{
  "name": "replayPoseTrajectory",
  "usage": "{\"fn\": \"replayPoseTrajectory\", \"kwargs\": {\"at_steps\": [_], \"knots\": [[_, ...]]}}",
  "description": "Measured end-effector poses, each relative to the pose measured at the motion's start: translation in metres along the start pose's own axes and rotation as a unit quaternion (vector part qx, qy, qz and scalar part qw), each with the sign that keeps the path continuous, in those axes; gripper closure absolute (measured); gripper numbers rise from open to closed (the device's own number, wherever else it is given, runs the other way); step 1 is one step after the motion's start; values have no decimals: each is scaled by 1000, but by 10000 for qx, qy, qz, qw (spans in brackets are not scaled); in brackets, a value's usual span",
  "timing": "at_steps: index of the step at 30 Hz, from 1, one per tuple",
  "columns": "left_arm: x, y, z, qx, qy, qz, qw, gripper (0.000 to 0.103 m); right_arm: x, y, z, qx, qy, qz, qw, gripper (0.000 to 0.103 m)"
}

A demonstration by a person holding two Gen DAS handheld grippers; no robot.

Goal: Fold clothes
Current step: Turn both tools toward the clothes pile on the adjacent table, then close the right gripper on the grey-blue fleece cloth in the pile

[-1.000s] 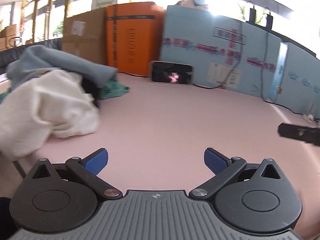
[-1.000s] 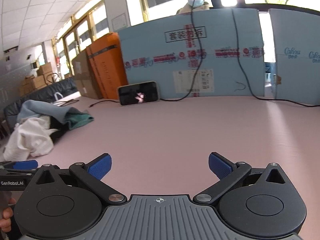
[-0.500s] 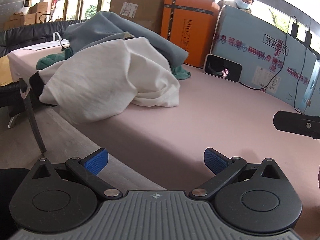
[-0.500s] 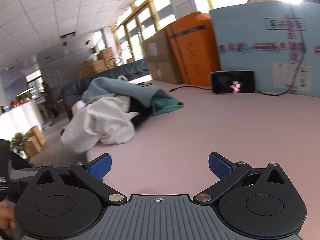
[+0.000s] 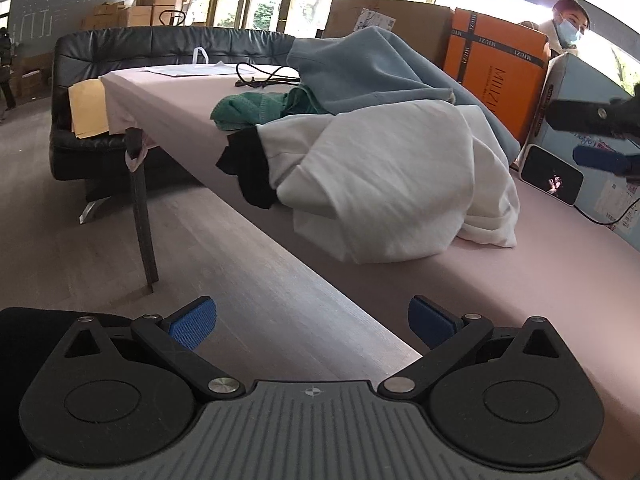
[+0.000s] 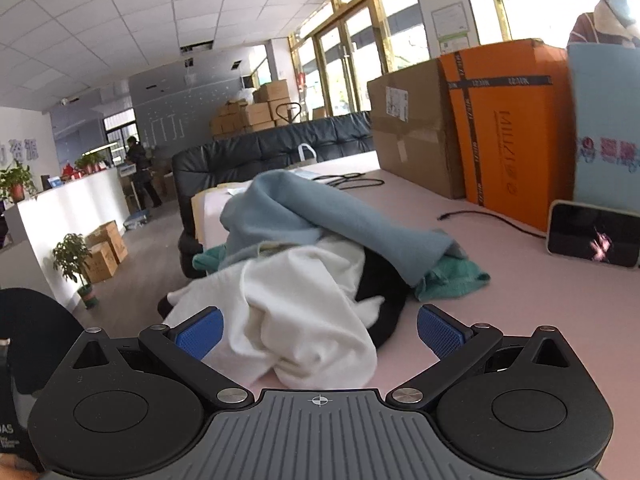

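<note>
A heap of clothes lies on the pink table (image 5: 520, 280): a white garment (image 5: 392, 184) in front, a grey-blue one (image 5: 368, 68) draped over the top, a green one (image 5: 256, 106) and a black one (image 5: 248, 168) underneath. My left gripper (image 5: 312, 322) is open, off the table's near edge and short of the heap. In the right wrist view the white garment (image 6: 304, 320) lies just ahead of my open right gripper (image 6: 320, 330), with the grey-blue garment (image 6: 320, 220), green garment (image 6: 452, 278) and black garment (image 6: 384, 292) behind. The right gripper's finger (image 5: 600, 160) shows at the left view's right edge.
A phone (image 6: 596, 236) leans against a light-blue board (image 6: 608, 128) at the table's back, beside an orange box (image 6: 508, 128) and a brown carton (image 6: 412, 132). A cable (image 6: 492, 220) runs along the table. A black sofa (image 5: 160, 52) stands beyond the far end. A masked person (image 6: 616, 4) stands behind the boards.
Both grippers have swung left toward the clothes heap, which now fills the middle of both views. The left gripper has drawn back past the table edge. Both stay open.
</note>
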State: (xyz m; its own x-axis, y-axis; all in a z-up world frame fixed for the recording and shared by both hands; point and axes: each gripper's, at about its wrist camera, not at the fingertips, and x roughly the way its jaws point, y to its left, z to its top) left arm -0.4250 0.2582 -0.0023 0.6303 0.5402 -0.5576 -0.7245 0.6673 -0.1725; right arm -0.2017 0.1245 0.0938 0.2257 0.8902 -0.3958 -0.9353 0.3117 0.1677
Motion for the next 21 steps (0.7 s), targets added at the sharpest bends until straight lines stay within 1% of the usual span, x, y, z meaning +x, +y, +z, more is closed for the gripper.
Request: {"fn": "replayPoseTrajectory", "kwargs": {"at_steps": [2,4,7,9,10,12,14,16,17,20,21], "knots": [[2,4,2,-24,4,-11,10000,0,15,12,12,-245,-19,30,9997,0],[4,6,5,-21,26,-7,10000,0,29,25,18,-571,-63,77,9983,3],[8,7,8,30,83,35,10000,0,49,44,21,-998,-85,88,9949,10],[9,8,11,35,90,10,10000,0,62,56,21,-1232,-64,54,9923,19],[8,8,12,41,74,-18,10000,0,68,60,22,-1334,-37,24,9910,21],[7,6,14,79,59,-60,9999,0,80,64,24,-1450,-22,-42,9894,31],[8,5,15,115,84,-65,9999,0,91,67,27,-1525,-2,-86,9883,33],[9,3,17,151,116,-63,9998,0,101,66,32,-1475,10,-65,9890,35],[9,3,17,169,133,-62,9998,0,106,65,34,-1442,28,-61,9895,39],[11,2,19,204,180,-49,9996,0,120,61,35,-1278,169,-42,9917,41],[11,2,20,216,189,-40,9996,0,124,59,34,-1228,231,-21,9922,44]]}}
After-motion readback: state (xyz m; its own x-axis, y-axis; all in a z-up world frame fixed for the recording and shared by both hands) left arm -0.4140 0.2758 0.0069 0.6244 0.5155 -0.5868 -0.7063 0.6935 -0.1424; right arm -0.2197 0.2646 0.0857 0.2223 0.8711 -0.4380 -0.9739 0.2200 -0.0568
